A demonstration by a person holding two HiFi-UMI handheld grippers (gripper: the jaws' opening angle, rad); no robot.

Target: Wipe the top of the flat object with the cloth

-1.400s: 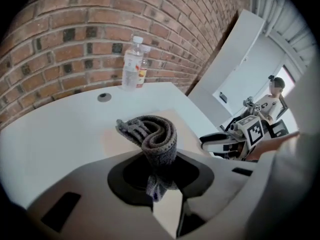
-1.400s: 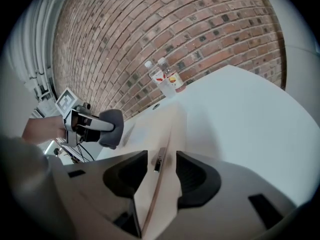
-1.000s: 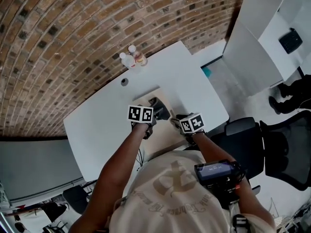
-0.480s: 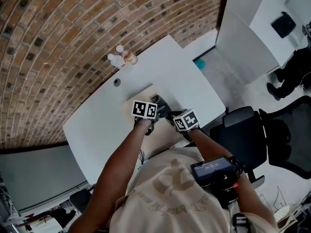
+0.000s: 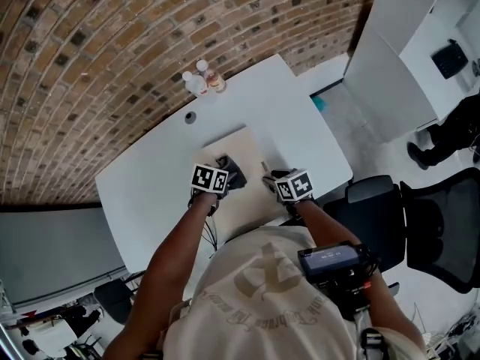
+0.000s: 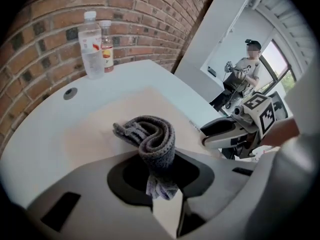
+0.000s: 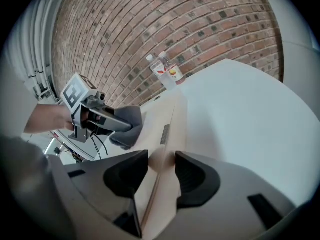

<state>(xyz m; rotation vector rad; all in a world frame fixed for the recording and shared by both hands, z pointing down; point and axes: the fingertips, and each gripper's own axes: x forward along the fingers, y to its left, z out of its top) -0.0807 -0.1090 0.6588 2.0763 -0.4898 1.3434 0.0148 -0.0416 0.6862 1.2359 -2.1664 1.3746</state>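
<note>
Grey knitted cloth sits folded between the jaws of our left gripper, which are pinched tight on its lower end. Its looped upper part rests on the pale beige board. In our head view the board lies flat at the middle of the frame on the white table, and the cloth is over the board's left side.

Our right gripper is at the board's right edge, a little lower in the frame. Its jaws stand wide, yet both pads press on the board's edge, one on each side, so we have hold of the board there.

Two bottles stand side by side at the table's upper edge beside the brick wall, well apart from the board. A black chair stands at the right of the frame.
</note>
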